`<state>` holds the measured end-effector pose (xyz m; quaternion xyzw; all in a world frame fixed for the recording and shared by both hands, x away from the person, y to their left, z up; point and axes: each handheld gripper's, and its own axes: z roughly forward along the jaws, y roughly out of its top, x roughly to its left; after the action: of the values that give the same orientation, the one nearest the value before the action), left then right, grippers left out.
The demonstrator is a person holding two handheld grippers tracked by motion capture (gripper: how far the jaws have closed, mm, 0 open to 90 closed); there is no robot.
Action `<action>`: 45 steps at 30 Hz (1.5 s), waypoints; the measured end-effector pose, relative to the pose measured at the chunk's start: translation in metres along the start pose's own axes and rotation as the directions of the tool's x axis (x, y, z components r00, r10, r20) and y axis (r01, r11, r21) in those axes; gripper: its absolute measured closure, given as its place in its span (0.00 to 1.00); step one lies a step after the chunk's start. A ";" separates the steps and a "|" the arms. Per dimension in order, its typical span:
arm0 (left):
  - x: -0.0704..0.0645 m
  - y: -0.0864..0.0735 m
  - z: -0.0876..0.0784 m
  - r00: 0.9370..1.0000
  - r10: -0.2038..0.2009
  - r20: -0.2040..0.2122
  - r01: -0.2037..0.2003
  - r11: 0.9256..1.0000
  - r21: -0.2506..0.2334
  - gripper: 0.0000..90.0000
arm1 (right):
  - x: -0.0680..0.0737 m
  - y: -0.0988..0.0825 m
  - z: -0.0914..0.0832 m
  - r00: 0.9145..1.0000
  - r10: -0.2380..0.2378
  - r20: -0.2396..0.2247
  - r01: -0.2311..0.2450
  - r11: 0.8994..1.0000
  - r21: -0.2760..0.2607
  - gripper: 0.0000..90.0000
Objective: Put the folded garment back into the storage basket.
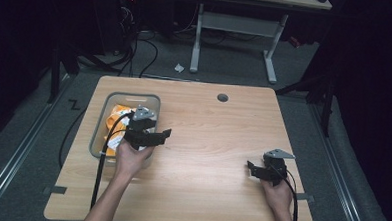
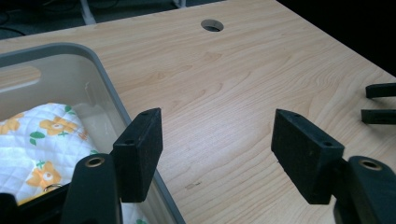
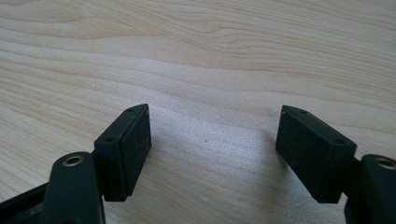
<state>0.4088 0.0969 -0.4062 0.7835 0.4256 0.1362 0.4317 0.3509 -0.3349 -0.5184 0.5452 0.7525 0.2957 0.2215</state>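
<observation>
- Pale wood-grain table, smooth, with a round hole near its far edge.
- Grey plastic bin, round-cornered, holds a quilted white cloth with orange flowers.
- My left gripper hangs spread over the bin's rim, pinching nothing.
- My right gripper is spread above bare wood.

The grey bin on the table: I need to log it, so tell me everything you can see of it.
The grey bin is a translucent plastic tub with rounded corners and a handle slot in its far wall. It stands upright near the table's left edge and holds a white quilted cloth with orange flowers. The left gripper hovers open over its right rim.
</observation>
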 end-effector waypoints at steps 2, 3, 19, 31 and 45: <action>-0.002 0.000 0.002 1.000 0.003 0.003 -0.003 1.000 0.002 0.38 | 0.000 0.000 0.000 1.000 0.000 0.000 0.000 1.000 0.000 0.30; -0.003 0.000 0.002 1.000 0.004 0.007 -0.004 1.000 0.003 0.38 | 0.000 0.000 0.000 1.000 0.000 0.000 0.000 1.000 0.000 0.30; -0.025 0.002 0.010 0.998 0.050 0.044 -0.050 0.999 0.003 0.38 | 0.000 0.000 0.000 1.000 -0.001 0.000 0.001 1.000 0.000 0.30; -0.043 -0.009 0.025 0.995 0.055 0.088 -0.057 0.998 0.019 0.38 | 0.000 0.000 0.000 1.000 -0.001 -0.001 0.001 1.000 0.000 0.30; -0.060 -0.030 0.047 0.992 0.064 0.111 -0.072 0.995 0.074 0.38 | 0.000 0.000 0.000 1.000 0.000 0.000 0.000 1.000 0.000 0.30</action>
<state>0.3836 0.0318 -0.4483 0.8201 0.3795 0.0913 0.4184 0.3507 -0.3349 -0.5184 0.5452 0.7526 0.2957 0.2213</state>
